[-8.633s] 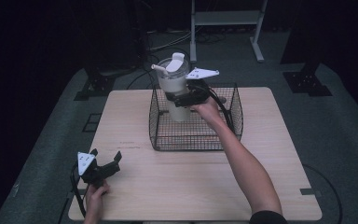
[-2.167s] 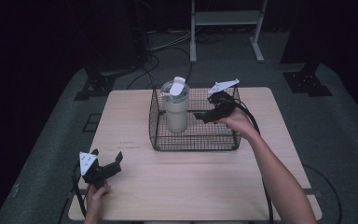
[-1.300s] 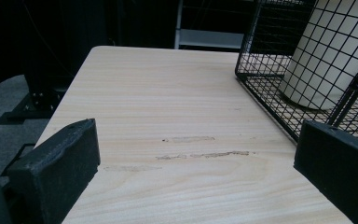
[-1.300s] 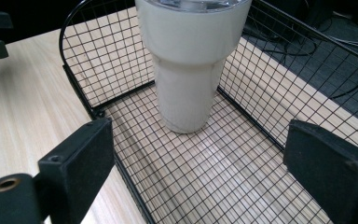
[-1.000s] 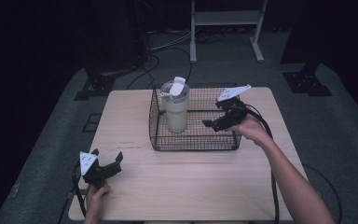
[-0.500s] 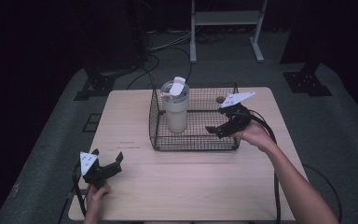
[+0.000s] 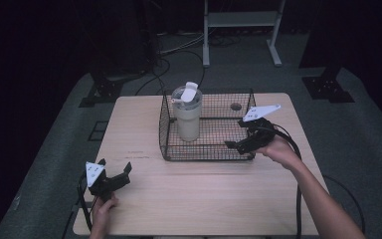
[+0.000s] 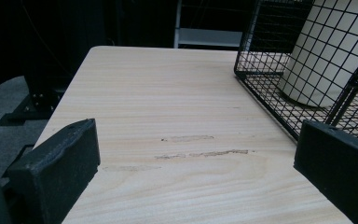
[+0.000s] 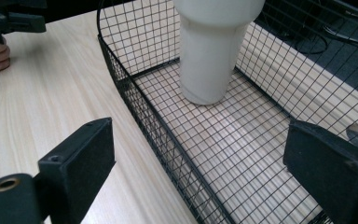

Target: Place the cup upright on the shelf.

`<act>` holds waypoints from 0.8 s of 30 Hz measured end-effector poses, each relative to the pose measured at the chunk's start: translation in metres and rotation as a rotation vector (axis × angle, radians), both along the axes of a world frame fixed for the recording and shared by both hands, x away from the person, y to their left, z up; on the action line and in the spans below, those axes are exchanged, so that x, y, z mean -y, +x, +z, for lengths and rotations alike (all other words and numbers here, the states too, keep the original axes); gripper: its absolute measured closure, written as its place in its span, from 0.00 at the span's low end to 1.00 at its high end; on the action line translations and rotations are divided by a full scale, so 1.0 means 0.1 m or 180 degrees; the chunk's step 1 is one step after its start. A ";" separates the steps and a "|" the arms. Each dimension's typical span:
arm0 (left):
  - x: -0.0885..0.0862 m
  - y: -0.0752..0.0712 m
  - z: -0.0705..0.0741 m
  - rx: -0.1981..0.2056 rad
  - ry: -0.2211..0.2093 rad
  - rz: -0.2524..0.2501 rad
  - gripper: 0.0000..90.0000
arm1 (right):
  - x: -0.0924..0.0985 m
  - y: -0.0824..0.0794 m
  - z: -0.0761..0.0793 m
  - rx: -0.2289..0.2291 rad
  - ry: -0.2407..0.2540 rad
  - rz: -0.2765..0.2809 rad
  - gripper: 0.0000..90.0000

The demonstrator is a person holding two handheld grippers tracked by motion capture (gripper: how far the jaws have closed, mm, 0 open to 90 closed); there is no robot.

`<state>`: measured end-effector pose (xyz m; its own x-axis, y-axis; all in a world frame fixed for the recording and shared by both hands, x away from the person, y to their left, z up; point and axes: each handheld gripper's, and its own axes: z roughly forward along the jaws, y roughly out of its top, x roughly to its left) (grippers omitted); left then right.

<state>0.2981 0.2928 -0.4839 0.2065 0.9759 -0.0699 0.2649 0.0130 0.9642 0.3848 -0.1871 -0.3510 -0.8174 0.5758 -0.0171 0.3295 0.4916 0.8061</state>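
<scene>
Both grippers empty, tumbler upright in the basket.

Near edge: left gripper (image 7: 113,181) rests wide. Farther: right gripper (image 7: 243,141), jaws spread, hangs over the wire basket (image 7: 208,152) rim, apparently not touching; white tumbler (image 7: 187,115) stands leftward, nearer the right hand.

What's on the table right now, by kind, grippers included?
Wire basket: 1
Lidded tumbler, upright inside the basket: 1
Handheld grippers: 2, left gripper and right gripper, both open and empty
Total: 4
</scene>
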 end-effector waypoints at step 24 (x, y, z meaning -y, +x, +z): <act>0.01 0.00 0.00 -0.0010 0.0054 -0.0001 0.00 | 0.25 -0.30 -0.27 -0.0057 0.0145 0.0038 0.09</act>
<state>0.2982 0.2915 -0.4839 0.2066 0.9769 -0.0540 0.2678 -0.0034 0.9635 0.3547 -0.2126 -0.3784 -0.8242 0.5658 0.0237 0.3384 0.4585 0.8217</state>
